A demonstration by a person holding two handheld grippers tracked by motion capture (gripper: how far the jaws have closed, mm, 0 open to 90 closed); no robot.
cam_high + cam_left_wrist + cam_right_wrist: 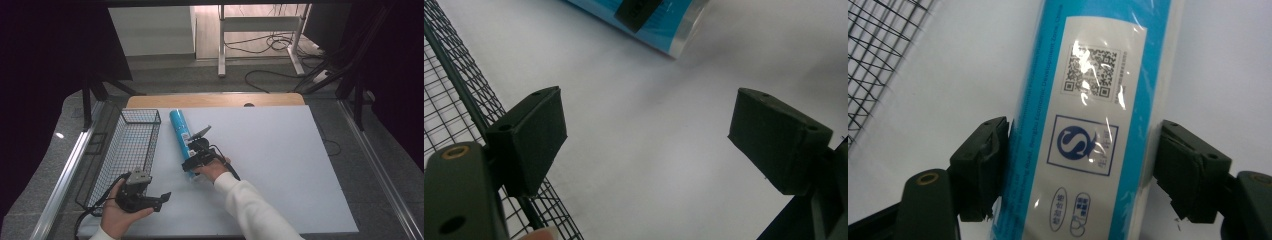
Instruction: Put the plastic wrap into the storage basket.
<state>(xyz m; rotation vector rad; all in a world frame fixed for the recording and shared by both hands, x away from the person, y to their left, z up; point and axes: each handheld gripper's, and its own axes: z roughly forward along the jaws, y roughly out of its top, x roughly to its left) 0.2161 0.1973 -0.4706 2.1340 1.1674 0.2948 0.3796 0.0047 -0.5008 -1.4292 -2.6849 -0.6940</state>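
A blue cylindrical tube [179, 129] wrapped in clear film lies on the white table [280, 165], just right of a black wire basket [131, 145]. My right gripper [191, 159] is shut on the tube's near part. In the right gripper view both jaws press the sides of the tube [1088, 125], whose white label with a QR code faces up. My left gripper [157, 200] is held at the front left beside the basket, open with nothing in it. In the left gripper view its jaws [646, 145] stand wide apart over bare table, with the tube's end [649, 20] at the top.
The wire basket [454, 75] holds nothing visible and runs along the table's left side; its mesh [878, 45] is close to the tube. A wooden strip [215, 100] borders the far edge. Cables and a desk frame [260, 30] lie on the floor beyond.
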